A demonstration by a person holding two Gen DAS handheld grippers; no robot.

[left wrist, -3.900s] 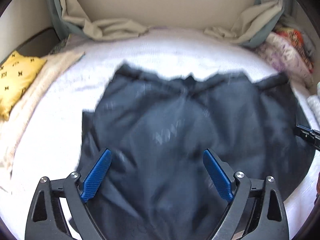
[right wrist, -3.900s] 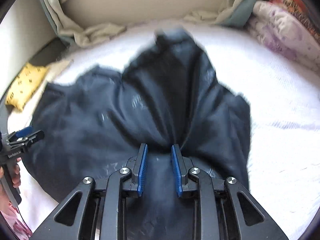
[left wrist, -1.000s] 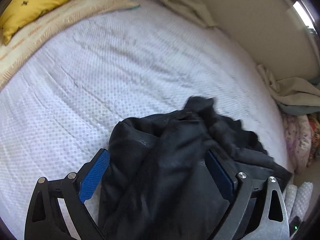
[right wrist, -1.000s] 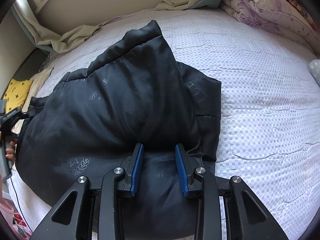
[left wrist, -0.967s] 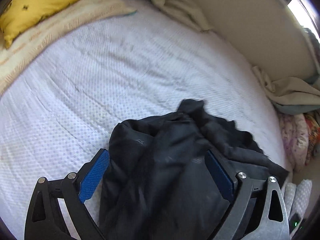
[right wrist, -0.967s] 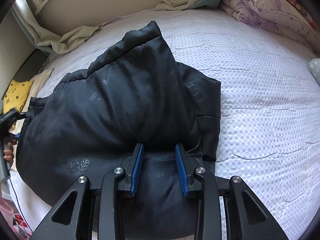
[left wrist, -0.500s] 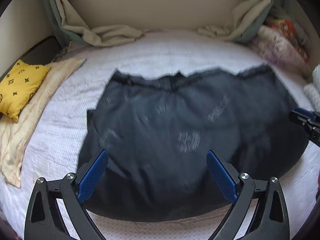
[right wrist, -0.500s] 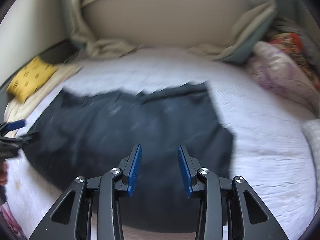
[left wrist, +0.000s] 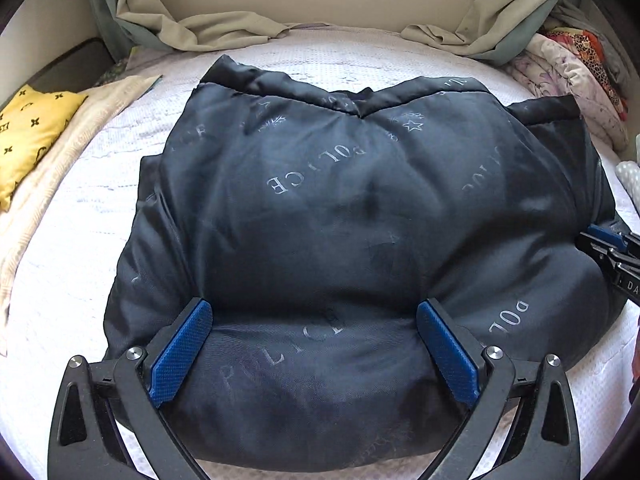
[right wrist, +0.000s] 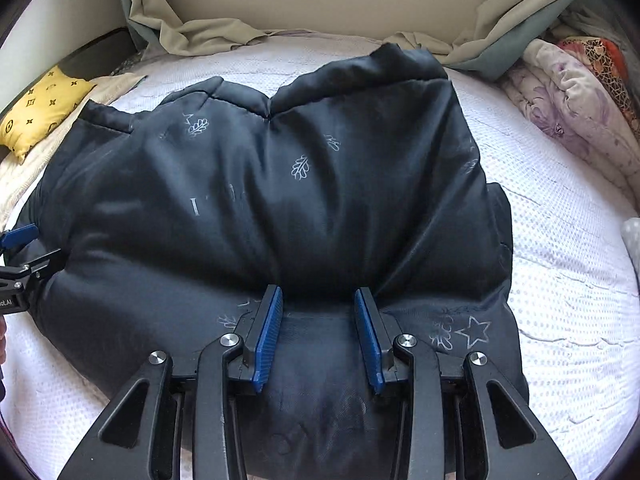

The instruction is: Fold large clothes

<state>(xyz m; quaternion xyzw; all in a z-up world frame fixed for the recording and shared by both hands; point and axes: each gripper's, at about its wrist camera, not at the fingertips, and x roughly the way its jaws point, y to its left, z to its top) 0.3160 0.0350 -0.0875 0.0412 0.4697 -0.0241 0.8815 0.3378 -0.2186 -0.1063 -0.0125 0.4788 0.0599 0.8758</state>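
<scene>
A black padded jacket [left wrist: 360,208] with pale printed letters lies spread across the white bedspread [left wrist: 60,280], its near edge doubled into a thick roll. My left gripper [left wrist: 314,308] straddles that roll at the near left. Its jaws are very wide and still opening, and the pads do not squeeze the cloth. My right gripper [right wrist: 318,294] is shut on a bunched fold of the jacket [right wrist: 280,200] at the near right, where creases fan out from its pads. Each gripper shows at the edge of the other's view: the right gripper [left wrist: 612,244] and the left gripper [right wrist: 24,248].
A yellow patterned pillow [left wrist: 32,128] and a cream towel [left wrist: 60,168] lie at the bed's left edge. Crumpled beige sheets [left wrist: 208,28] line the headboard. A floral quilt [right wrist: 580,92] is piled at the far right. Bare bedspread surrounds the jacket.
Both views have swung round to face the headboard. The jacket, bunched a second ago, now lies spread out and puffed. The left jaws stand a little wider.
</scene>
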